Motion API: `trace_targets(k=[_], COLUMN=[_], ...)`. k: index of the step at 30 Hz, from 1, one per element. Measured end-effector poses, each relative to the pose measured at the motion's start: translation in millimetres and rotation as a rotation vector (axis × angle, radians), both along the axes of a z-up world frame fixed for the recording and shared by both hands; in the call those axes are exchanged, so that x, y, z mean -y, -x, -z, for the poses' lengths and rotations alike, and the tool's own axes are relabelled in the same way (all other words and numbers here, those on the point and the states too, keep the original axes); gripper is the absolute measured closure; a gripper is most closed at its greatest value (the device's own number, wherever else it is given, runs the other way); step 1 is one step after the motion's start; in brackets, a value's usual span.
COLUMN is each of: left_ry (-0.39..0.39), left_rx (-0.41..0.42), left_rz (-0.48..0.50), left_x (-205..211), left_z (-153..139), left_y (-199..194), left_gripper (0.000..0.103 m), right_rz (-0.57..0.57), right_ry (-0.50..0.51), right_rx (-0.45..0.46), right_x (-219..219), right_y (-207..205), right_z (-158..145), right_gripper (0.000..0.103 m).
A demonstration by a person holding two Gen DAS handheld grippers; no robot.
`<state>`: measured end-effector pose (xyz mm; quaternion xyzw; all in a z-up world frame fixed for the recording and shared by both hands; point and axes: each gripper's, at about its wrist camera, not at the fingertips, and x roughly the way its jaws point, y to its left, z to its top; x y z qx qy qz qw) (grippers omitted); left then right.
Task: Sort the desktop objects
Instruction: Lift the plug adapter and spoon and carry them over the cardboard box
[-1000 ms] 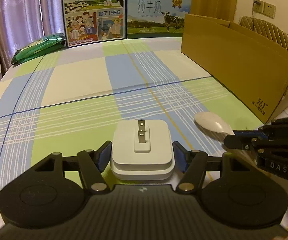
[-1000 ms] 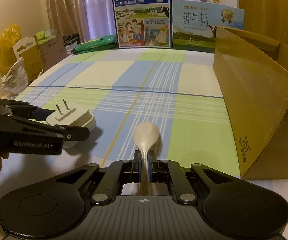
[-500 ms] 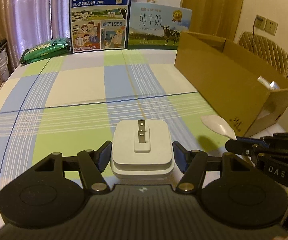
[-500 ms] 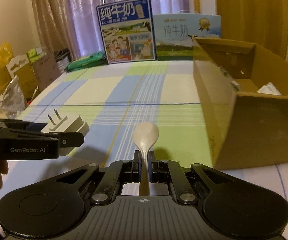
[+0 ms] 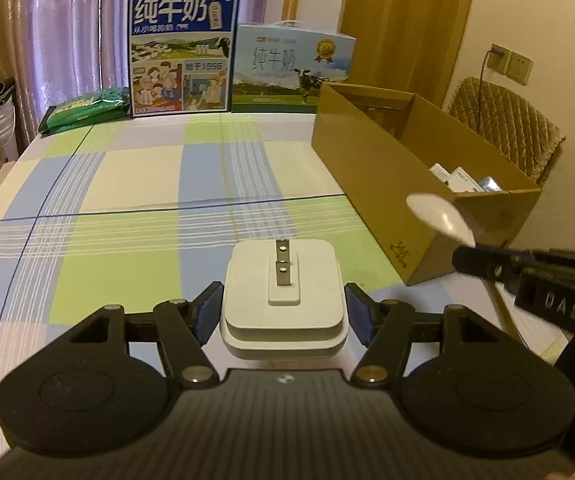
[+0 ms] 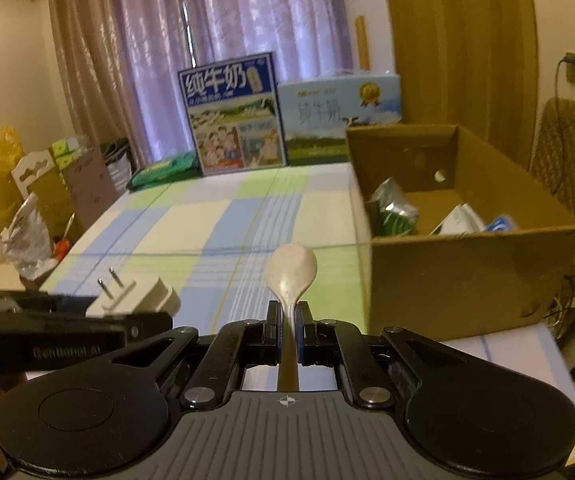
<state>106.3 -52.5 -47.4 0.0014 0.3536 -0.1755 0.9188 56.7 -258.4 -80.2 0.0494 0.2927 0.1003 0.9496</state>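
My left gripper [image 5: 283,312] is shut on a white plug adapter [image 5: 283,292], its two prongs pointing up, held above the checked tablecloth. The same adapter [image 6: 135,292] shows at the left of the right wrist view, in the left gripper [image 6: 87,320]. My right gripper [image 6: 287,332] is shut on the handle of a pale spoon [image 6: 290,270], bowl forward, in the air. From the left wrist view the spoon [image 5: 439,216] and right gripper [image 5: 527,276] hang just before the near end of an open cardboard box [image 5: 387,168], which holds several packets [image 6: 395,208].
Two milk cartons [image 5: 183,52] [image 5: 291,68] stand at the table's far edge, with a green packet [image 5: 83,114] to their left. A padded chair [image 5: 503,120] stands behind the box. Bags and boxes [image 6: 39,192] crowd the floor to the table's left.
Both grippers have risen well above the table with the adapter and the spoon. The box interior has come into view, and the spoon is now level with the box's near rim.
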Motion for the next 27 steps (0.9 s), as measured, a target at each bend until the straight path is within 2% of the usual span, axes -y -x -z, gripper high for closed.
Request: trace_targets(k=[14,27], left_ry=[0.048,0.068], left_rx=[-0.002,0.025], left_rz=[0.073,0.161], left_x=[44,96], left_z=[-21,-35], left_y=[14,8], left_gripper=[0.043,0.043], right_rz=[0.13,0.226], right_ry=[-0.014,-0.025], right_rx=[0.027,0.056], right_x=[50,95], right_y=[24,25], right_z=[-29,-45], right_gripper=[0.1,0.1])
